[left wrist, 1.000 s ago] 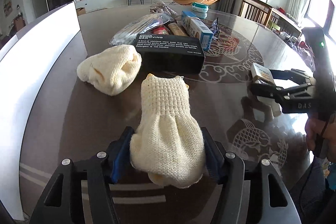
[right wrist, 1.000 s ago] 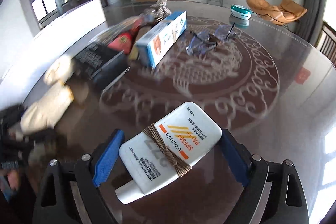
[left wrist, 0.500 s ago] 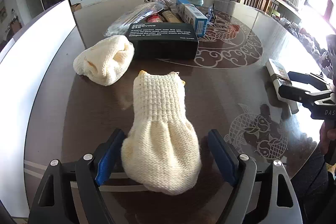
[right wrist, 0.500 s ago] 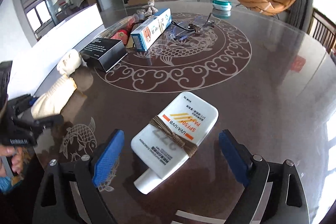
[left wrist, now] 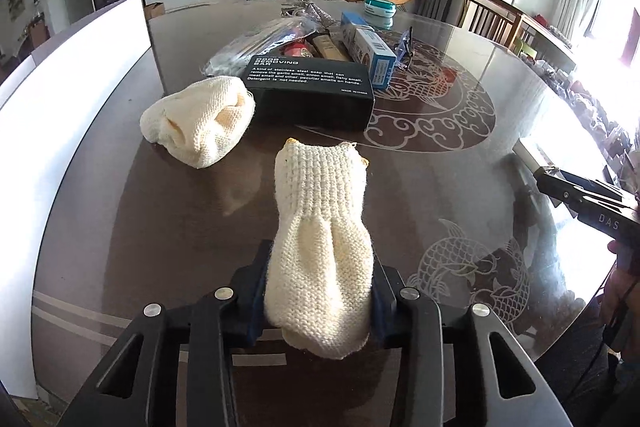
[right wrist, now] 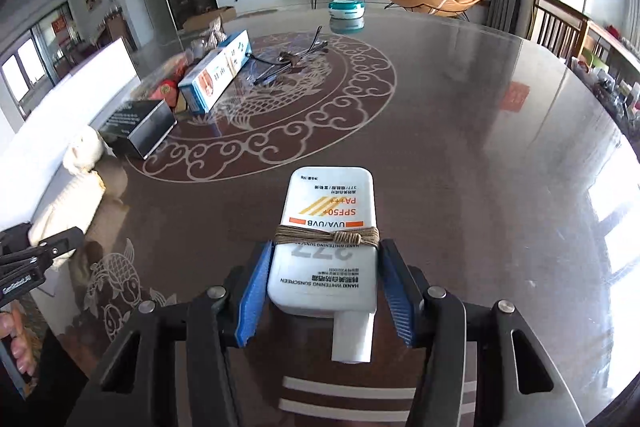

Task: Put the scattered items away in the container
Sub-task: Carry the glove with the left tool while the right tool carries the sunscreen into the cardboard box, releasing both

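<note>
Looking along the left gripper [left wrist: 318, 301], the left wrist view showed its jaws, which had just been closing, pressed against both sides of a cream knitted glove [left wrist: 320, 255] that lay lengthwise on the dark glossy table [left wrist: 460, 195], cuff pointing away. A second cream glove [left wrist: 198, 119], bunched up, sat just left of a black odor-removing bar box [left wrist: 310, 93], touching its corner. Behind the box lay a clear plastic packet [left wrist: 260, 43], a blue-and-white carton [left wrist: 368, 49] and, further back, a teal-lidded round tin [left wrist: 380, 11]. At the right edge the right gripper [left wrist: 588, 199] reached in, held by a hand [left wrist: 624, 259]; glare washed out what it held and how its jaws stood. A white panel [left wrist: 72, 95] ran along the table's left side; whether it belonged to the container could not be told.

The right wrist view showed what that glare hid: the right gripper [right wrist: 326, 291], jaws just narrowed, had its blue pads [right wrist: 254, 295] tight against the sides of a white sunscreen bottle [right wrist: 330, 239], bound across the middle with brown cord [right wrist: 328, 237], cap toward the camera, lying flat on the table [right wrist: 480, 147]. This view also showed a tangle of dark cable [right wrist: 288, 61] on the table's patterned centre. The left gripper [right wrist: 36, 259] appeared at the left edge with the glove [right wrist: 68, 203] beside it, the grip itself cut off.
</note>
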Demonstrator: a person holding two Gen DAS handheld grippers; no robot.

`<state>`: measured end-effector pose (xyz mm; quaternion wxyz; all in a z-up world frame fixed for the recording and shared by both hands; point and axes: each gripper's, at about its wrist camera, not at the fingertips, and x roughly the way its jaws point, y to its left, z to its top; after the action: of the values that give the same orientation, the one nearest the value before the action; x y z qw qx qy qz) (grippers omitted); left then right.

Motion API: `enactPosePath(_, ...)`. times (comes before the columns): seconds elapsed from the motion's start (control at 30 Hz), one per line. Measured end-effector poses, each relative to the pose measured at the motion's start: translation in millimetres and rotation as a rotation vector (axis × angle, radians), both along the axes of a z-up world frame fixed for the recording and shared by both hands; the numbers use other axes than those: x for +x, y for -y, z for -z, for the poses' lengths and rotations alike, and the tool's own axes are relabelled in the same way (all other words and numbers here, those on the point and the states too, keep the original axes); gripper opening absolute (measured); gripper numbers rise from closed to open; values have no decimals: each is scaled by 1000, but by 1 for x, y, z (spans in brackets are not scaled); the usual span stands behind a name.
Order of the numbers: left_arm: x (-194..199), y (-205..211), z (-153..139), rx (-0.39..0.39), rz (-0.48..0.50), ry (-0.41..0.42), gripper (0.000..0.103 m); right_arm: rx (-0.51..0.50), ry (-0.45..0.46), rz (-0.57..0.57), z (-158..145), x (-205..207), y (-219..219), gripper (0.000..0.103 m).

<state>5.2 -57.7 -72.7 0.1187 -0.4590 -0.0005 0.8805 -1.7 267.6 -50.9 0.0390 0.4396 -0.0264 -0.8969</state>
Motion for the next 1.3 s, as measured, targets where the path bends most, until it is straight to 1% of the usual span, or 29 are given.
enactPosePath(0.07,3,0,-4,16,3,-7,39,-35,-28,-7,-9,6,-9,54)
enactPosePath(0.13,7,0,-9,19,7,-18,39,-41,-48,-22,-19,11,-12,54)
enactPosePath(0.3,12,14,-28,74,-4,-35,39,-108,-62,-59,-30,16,-9,54)
enactPosePath(0.43,16,37,-56,109,-35,-82,39,-157,-84,-115,-48,9,12,54)
enactPosePath(0.6,19,87,-97,147,-106,-153,39,-195,-133,-219,-78,-4,59,54)
enactPosePath(0.7,18,128,-118,154,-166,-190,39,-224,-157,-298,-97,-15,100,54)
enactPosePath(0.77,17,159,-127,134,-218,-213,39,-238,-175,-359,-110,-23,132,54)
enactPosePath(0.9,17,227,-134,90,-343,-223,39,-287,-195,-492,-135,-35,208,54)
enactPosePath(1.03,11,294,-123,67,-454,-194,39,-310,-206,-644,-158,-42,300,54)
enactPosePath(1.13,6,337,-107,52,-528,-159,39,-282,-217,-750,-168,-42,373,54)
enactPosePath(1.23,4,367,-92,33,-581,-121,39,-240,-204,-838,-165,-42,435,54)
enactPosePath(1.3,3,381,-83,28,-606,-100,39,-210,-172,-875,-155,-45,469,54)
